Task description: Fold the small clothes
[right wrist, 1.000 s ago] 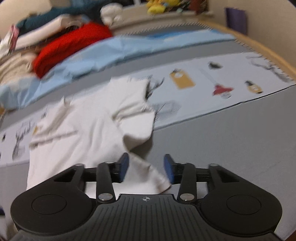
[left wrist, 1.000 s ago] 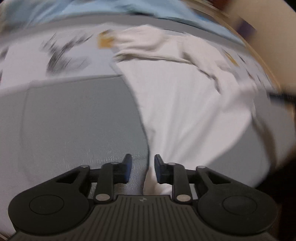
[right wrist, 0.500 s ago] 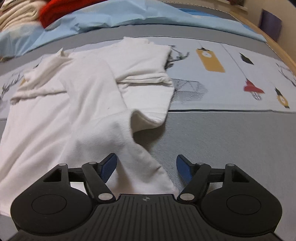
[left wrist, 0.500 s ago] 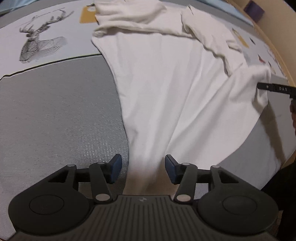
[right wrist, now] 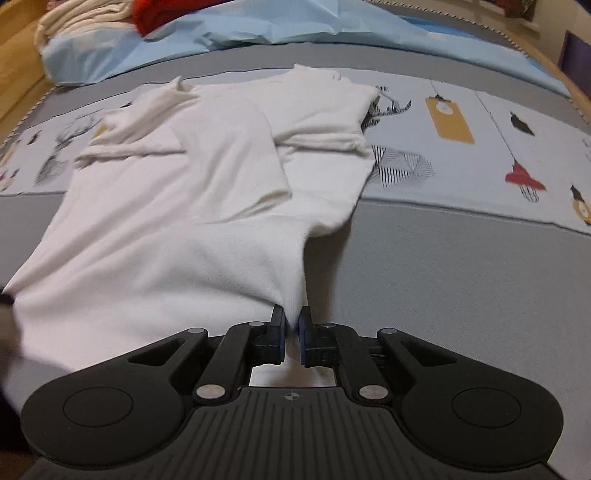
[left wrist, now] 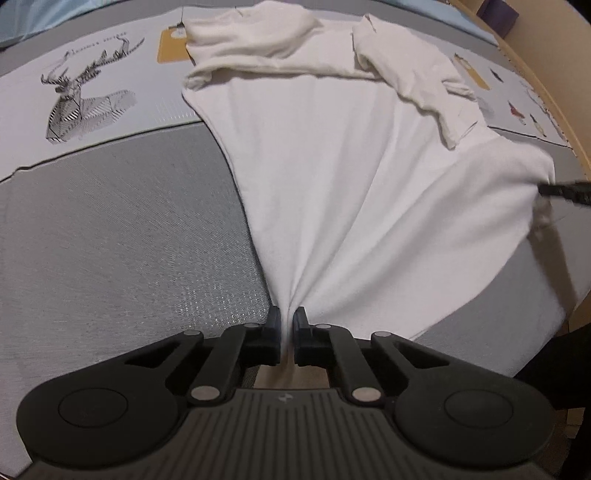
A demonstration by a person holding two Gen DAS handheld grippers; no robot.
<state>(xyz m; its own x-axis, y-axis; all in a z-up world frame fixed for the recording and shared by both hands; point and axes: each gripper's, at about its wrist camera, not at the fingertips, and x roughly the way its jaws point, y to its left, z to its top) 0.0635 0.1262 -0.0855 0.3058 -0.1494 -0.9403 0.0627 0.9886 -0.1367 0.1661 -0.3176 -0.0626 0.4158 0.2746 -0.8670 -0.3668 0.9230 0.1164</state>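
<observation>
Lying spread on grey bedcover (left wrist: 110,240), white shirt (left wrist: 332,166), sleeves folded across far end by printed band (right wrist: 461,122). Left gripper (left wrist: 286,325) clamped on near left hem corner, cloth bunched between pads. Right gripper (right wrist: 291,325) pinched tight on near right corner. Blue sheet (right wrist: 258,29) and red garment (right wrist: 166,11) far behind.

L gripper (left wrist: 287,319) pointing steeply down, jaws pinched tight on a bunched corner of white shirt (left wrist: 351,177). R gripper (right wrist: 292,318) also angled down, jaws clamped on the shirt's other near corner. R gripper tip visible at right edge of left wrist view.
</observation>
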